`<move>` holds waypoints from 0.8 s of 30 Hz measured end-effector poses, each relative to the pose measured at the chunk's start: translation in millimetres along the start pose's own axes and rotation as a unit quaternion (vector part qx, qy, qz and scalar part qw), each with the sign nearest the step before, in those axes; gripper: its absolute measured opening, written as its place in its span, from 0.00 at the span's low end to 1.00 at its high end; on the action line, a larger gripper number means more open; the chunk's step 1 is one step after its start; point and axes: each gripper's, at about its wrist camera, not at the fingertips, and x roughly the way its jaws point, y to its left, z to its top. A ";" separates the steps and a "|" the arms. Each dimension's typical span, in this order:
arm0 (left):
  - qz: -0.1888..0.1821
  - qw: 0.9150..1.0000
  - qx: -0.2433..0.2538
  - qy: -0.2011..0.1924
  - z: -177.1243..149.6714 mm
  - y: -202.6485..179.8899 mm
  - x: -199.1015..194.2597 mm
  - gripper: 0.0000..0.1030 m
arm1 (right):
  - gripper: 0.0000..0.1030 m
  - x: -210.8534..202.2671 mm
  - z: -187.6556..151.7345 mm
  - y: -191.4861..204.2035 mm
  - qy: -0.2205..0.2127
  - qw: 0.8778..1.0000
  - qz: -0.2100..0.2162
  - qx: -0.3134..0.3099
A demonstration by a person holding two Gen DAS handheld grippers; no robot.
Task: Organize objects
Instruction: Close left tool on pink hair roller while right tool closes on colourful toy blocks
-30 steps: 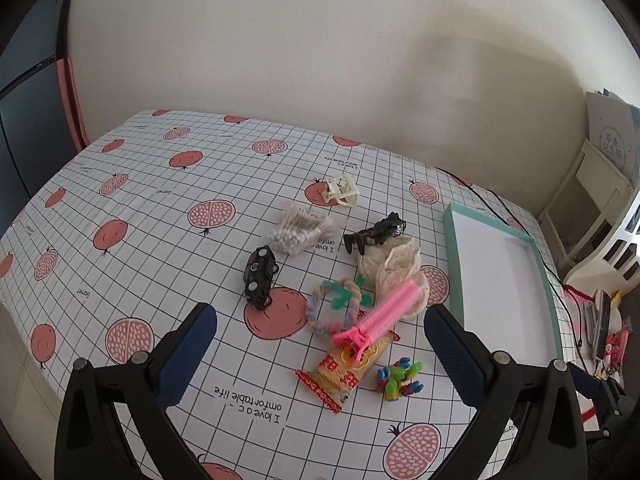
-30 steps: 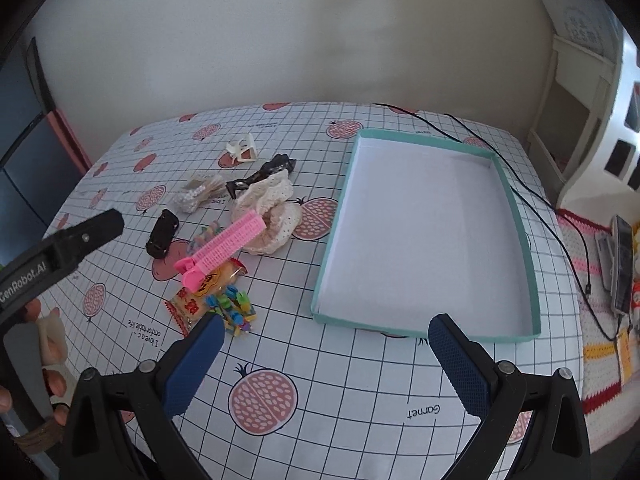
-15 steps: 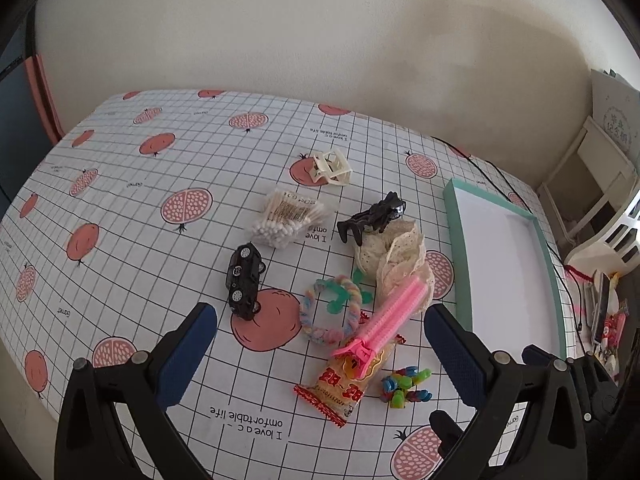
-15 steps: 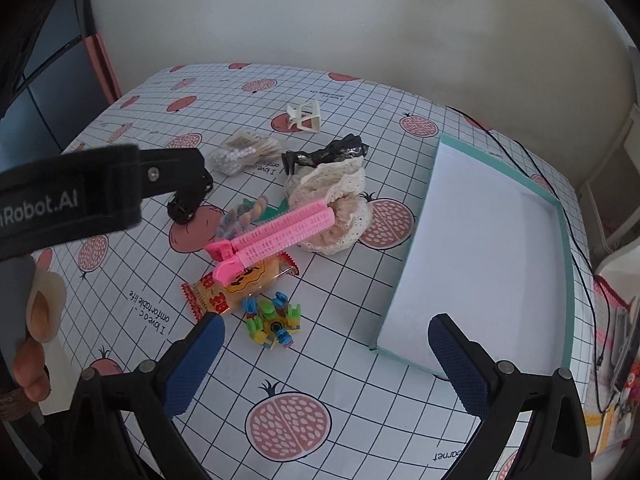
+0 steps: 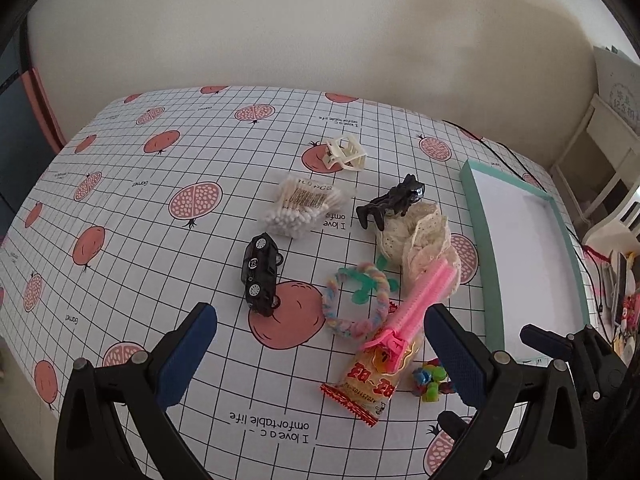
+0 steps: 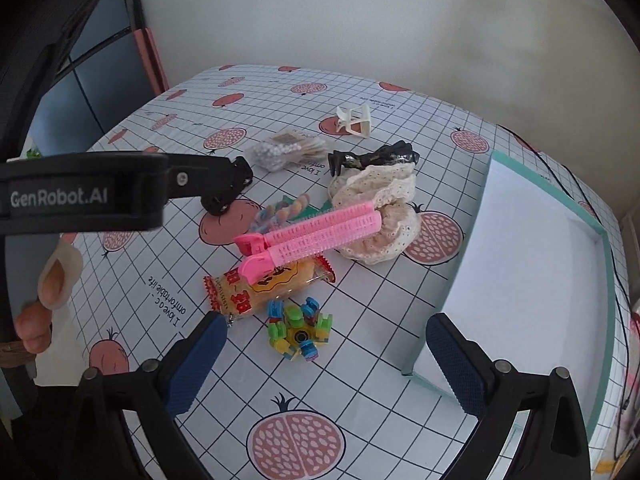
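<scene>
Both grippers, left (image 5: pixel 320 356) and right (image 6: pixel 326 360), jaws spread and empty, have closed in on the clutter beside the bare teal tray (image 6: pixel 532 280); first pick imminent.

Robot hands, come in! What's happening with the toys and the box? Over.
Left gripper open, right gripper open, both holding nothing. Toys piled beside tray; tray bare. Pink clip lies across snack pack.

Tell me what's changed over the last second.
Both grippers moved in toward the pile: the right gripper swung left from the tray to the colourful toy; the left gripper edged closer. Nothing was grasped; both stay open, and the objects lie unmoved.
</scene>
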 end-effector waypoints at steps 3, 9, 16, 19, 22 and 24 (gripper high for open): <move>-0.006 1.000 0.004 -0.004 -3.3 -0.3 2.0 1.00 | 0.97 4.0 -4.6 0.8 -0.009 1.000 0.017 -0.007; -0.024 1.000 0.002 0.002 -8.7 -3.0 14.5 1.00 | 0.94 14.7 -13.9 -1.0 -0.025 0.999 0.026 -0.017; -0.048 0.999 -0.013 0.003 -15.1 3.0 28.3 1.00 | 0.87 26.6 -21.2 -2.9 -0.032 0.999 0.037 -0.024; -0.052 0.999 -0.015 -0.002 -19.2 5.7 33.0 1.00 | 0.84 28.6 -22.1 -4.3 -0.034 0.998 0.051 -0.019; -0.058 0.998 -0.010 0.000 -24.6 3.7 39.5 1.00 | 0.81 30.9 -25.5 -6.2 -0.034 0.998 0.053 -0.016; -0.062 0.998 0.001 -0.002 -28.0 -0.4 42.7 1.00 | 0.79 33.1 -27.4 -7.0 -0.034 0.998 0.056 -0.019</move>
